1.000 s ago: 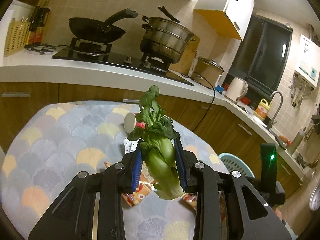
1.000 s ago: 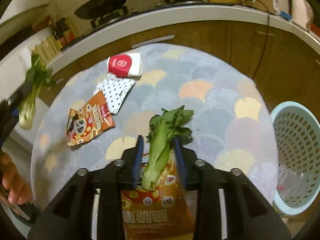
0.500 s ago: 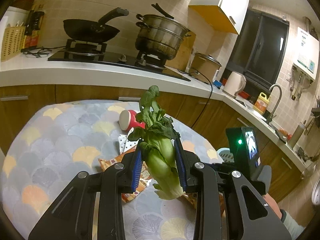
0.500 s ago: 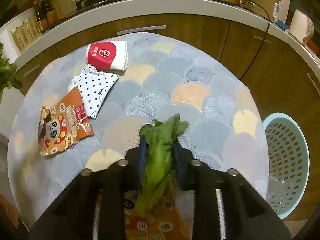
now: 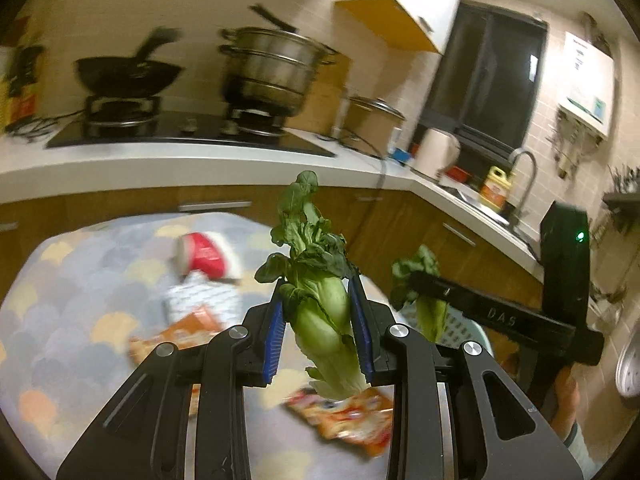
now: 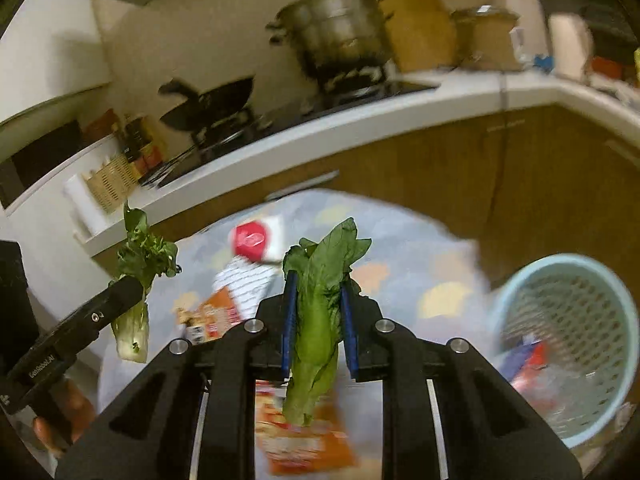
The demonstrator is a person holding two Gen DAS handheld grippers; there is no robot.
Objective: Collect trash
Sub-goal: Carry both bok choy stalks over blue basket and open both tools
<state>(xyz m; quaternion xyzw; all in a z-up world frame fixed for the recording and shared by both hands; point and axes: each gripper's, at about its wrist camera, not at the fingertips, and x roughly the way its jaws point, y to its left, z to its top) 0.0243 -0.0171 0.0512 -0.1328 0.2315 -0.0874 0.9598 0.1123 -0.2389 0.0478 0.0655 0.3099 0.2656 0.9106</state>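
My left gripper is shut on a stalk of bok choy, held upright above the round table. My right gripper is shut on a second leafy green stalk, lifted above the table. Each gripper shows in the other's view: the right one at right, the left one at left. On the table lie a red and white paper cup, a dotted white wrapper and two orange snack packets. A pale blue basket holding some trash stands at the right.
A white counter with wooden cabinets runs behind the table, carrying a hob, a black wok and a steel steamer pot. A kettle and a sink tap are at the right.
My right gripper has closed on the green stalk and lifted it off the table, tilting up toward the counter. My left gripper keeps its bok choy and has swung a little.
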